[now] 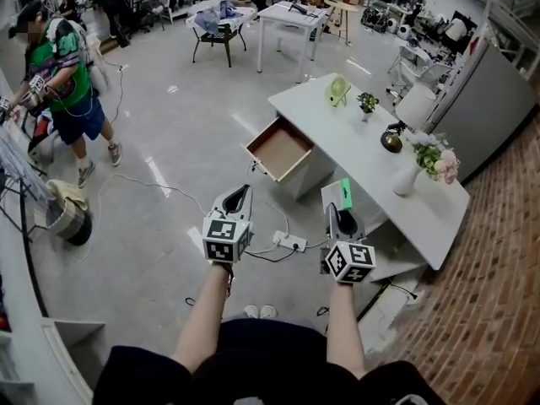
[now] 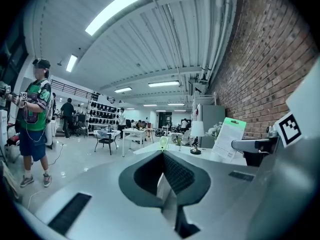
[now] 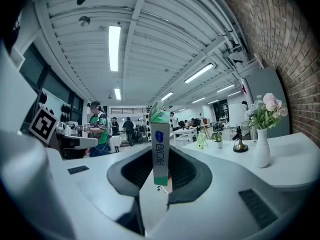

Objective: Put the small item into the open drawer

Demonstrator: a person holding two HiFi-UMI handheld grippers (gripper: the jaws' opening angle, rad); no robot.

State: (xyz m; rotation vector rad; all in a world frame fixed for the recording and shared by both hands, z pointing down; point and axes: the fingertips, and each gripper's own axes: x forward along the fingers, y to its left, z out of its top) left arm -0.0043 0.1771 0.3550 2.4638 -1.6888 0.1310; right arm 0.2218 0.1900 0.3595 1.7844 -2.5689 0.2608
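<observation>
My right gripper (image 1: 339,213) is shut on the small item, a flat white packet with a green top (image 1: 338,194). In the right gripper view the packet (image 3: 159,145) stands upright between the pads of the right gripper (image 3: 161,160). The open drawer (image 1: 280,148) juts from the white desk (image 1: 363,146) ahead of both grippers, and its brown inside is bare. My left gripper (image 1: 241,192) hovers short of the drawer, to its left, with its jaws together and nothing in them. In the left gripper view the left gripper (image 2: 162,155) is shut, and the packet (image 2: 229,138) shows at the right.
The desk holds a green stand (image 1: 337,89), a small plant (image 1: 367,102), a dark lamp (image 1: 391,138) and a vase of flowers (image 1: 408,178). A power strip (image 1: 291,243) with cables lies on the floor below the grippers. A person (image 1: 66,91) stands far left. A brick wall (image 1: 498,294) runs along the right.
</observation>
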